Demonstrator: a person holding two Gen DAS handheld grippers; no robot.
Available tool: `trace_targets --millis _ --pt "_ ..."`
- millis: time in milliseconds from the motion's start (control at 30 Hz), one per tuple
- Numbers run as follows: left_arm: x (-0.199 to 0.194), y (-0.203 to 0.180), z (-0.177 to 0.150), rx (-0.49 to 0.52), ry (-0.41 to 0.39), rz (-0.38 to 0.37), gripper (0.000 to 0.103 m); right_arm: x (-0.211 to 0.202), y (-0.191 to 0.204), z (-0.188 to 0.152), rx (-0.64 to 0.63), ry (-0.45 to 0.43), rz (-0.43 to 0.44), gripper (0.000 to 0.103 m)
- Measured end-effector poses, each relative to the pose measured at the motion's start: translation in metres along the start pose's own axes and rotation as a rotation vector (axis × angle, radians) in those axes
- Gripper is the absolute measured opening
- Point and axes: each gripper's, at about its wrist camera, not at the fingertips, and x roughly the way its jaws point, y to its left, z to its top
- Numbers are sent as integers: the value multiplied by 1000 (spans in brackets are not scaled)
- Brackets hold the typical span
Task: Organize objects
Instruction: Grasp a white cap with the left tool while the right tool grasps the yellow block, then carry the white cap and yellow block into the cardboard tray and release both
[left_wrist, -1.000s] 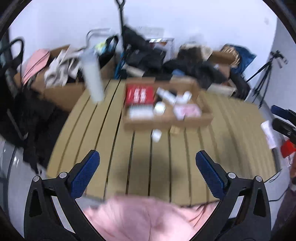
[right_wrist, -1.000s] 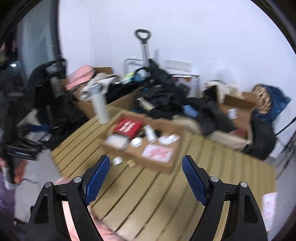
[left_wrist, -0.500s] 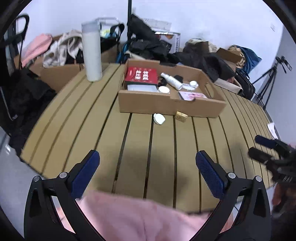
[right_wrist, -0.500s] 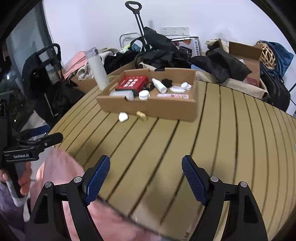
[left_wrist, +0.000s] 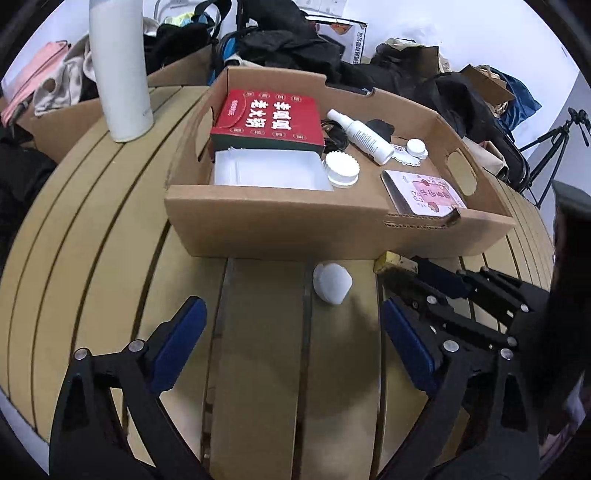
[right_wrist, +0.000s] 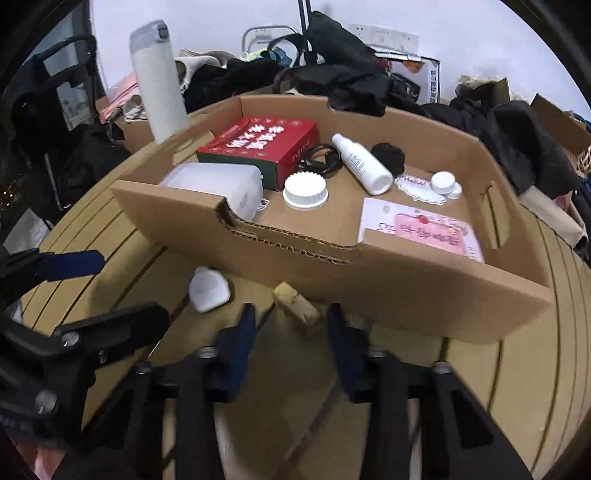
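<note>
A small yellow block (right_wrist: 297, 302) lies on the slatted wooden table (right_wrist: 295, 387), against the front wall of a cardboard tray (right_wrist: 406, 284). My right gripper (right_wrist: 291, 330) is closing around the block's near end; its pads stand clear of it. A white earbud-style case (left_wrist: 332, 282) lies left of the block (left_wrist: 395, 260). My left gripper (left_wrist: 291, 332) is wide and closing a little, with the case just beyond its fingertips and nothing between them. The left wrist view shows the right gripper (left_wrist: 402, 271) coming in from the right.
The tray holds a red box (left_wrist: 266, 118), a clear plastic container (left_wrist: 266, 171), a white cap (left_wrist: 343, 170), a spray bottle (left_wrist: 362, 136) and a pink card (left_wrist: 424, 194). A tall white flask (left_wrist: 120, 70) stands left of the tray. Bags and clothes crowd the far edge.
Both grippers have dropped and moved in towards the tray's front wall. The right jaws have narrowed around the yellow block. The left jaws have narrowed slightly.
</note>
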Motion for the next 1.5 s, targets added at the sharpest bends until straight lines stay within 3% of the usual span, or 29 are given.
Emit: trace_targets --millis 100,200,300,333,367,433,633,767,933,1067,1233,1333,1500 --pt "14 -5 4 6 27 -2 82 -7 -3 -5 -10 17 23 15" --pt "31 -19 8 46 62 40 66 -29 -16 -19 15 -1 34 15" --pt "42 -39 8 110 52 150 63 -53 -37 -38 92 -6 58 15" --pt "43 -42 7 118 40 165 54 -62 -41 -45 109 -4 54 15" --pt "43 -45 7 119 31 151 40 -67 -44 -49 113 0 57 15" --pt "41 -50 6 128 22 169 26 -76 -44 -60 106 10 56 15" --pt "20 -51 -4 104 43 142 26 -99 -46 -72 112 14 51 15" --pt "-67 -51 -32 89 -42 61 26 -149 -45 -72 81 -59 45 15" --pt "-197 -52 -117 33 -177 30 26 -235 -41 -102 47 -148 34 15" --pt "-248 -64 -156 58 -264 15 26 -275 -37 -137 69 -175 32 15" --pt "-268 -79 -148 95 -328 9 26 -294 -38 -145 84 -211 35 15" --pt "-266 -83 -145 93 -310 -23 26 -305 -42 -144 91 -251 45 15" --pt "-266 -87 -102 136 -311 -49 26 -314 -60 -109 64 -275 7 15"
